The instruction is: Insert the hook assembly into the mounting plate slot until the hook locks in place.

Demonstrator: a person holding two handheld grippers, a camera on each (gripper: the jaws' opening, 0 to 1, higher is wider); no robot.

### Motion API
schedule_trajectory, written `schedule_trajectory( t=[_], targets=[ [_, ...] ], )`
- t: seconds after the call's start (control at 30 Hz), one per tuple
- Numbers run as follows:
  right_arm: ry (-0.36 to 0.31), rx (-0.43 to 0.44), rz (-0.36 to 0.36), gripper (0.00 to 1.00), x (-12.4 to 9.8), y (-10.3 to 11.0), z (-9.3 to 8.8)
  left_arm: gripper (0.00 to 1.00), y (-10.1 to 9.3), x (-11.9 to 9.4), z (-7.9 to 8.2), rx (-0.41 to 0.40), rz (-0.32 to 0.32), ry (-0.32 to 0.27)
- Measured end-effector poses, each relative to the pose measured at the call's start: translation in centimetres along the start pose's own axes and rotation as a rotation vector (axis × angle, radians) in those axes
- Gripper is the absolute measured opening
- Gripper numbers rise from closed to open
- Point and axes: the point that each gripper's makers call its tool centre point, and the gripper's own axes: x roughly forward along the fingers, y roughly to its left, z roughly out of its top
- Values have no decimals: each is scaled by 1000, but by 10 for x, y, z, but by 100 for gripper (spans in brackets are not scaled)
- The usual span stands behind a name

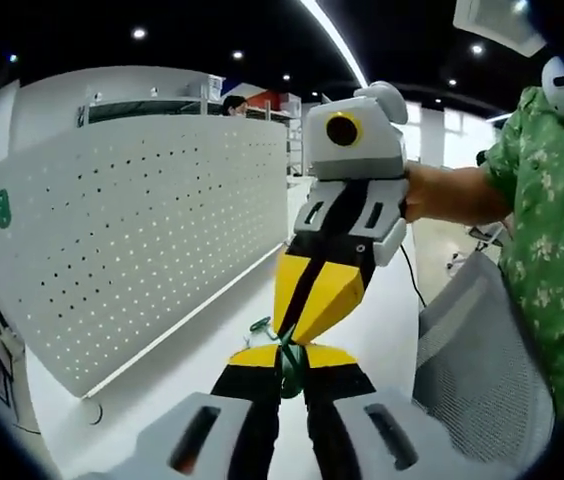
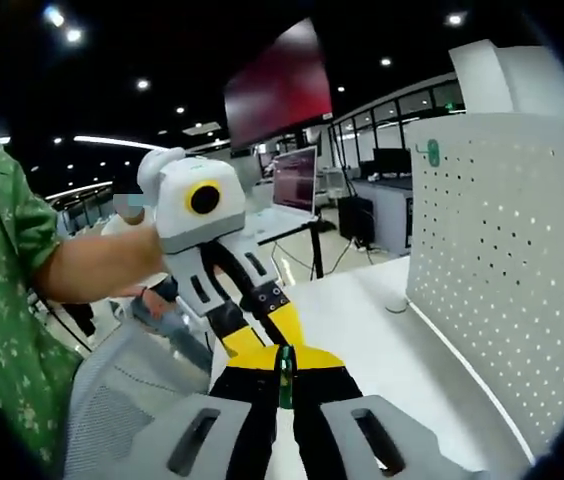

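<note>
A small green hook assembly [image 1: 288, 362] is pinched between the yellow tips of my left gripper [image 1: 284, 352], which is shut on it. My right gripper [image 1: 292, 330] comes down from above with its yellow jaws closed onto the same piece. In the right gripper view the green hook assembly [image 2: 284, 378] shows as a thin strip between the shut tips of my right gripper [image 2: 284, 362], and my left gripper [image 2: 274, 338] meets it from the upper left. The white perforated mounting plate [image 1: 132, 240] stands upright on the table, apart from both grippers, and the same mounting plate [image 2: 507, 270] stands at the right.
A second green piece [image 1: 2, 208] hangs on the plate's far end, the same green piece [image 2: 430, 152]. A white table [image 1: 212, 380] runs along the plate. A grey mesh chair [image 1: 477, 370] and a person's green sleeve [image 1: 547, 200] are close by. Monitors [image 2: 297, 178] stand behind.
</note>
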Motion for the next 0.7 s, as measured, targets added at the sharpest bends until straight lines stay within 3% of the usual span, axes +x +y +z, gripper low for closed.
schedule_trajectory(
  t=[0.27,0.7],
  targets=[
    [11,-3,8,2,-1,3,0,6,-3,1,-1,8,-4,0],
    [-28,48,-11,5,-4,-2,8,4,1,-1,4,-5,20,-45]
  ],
)
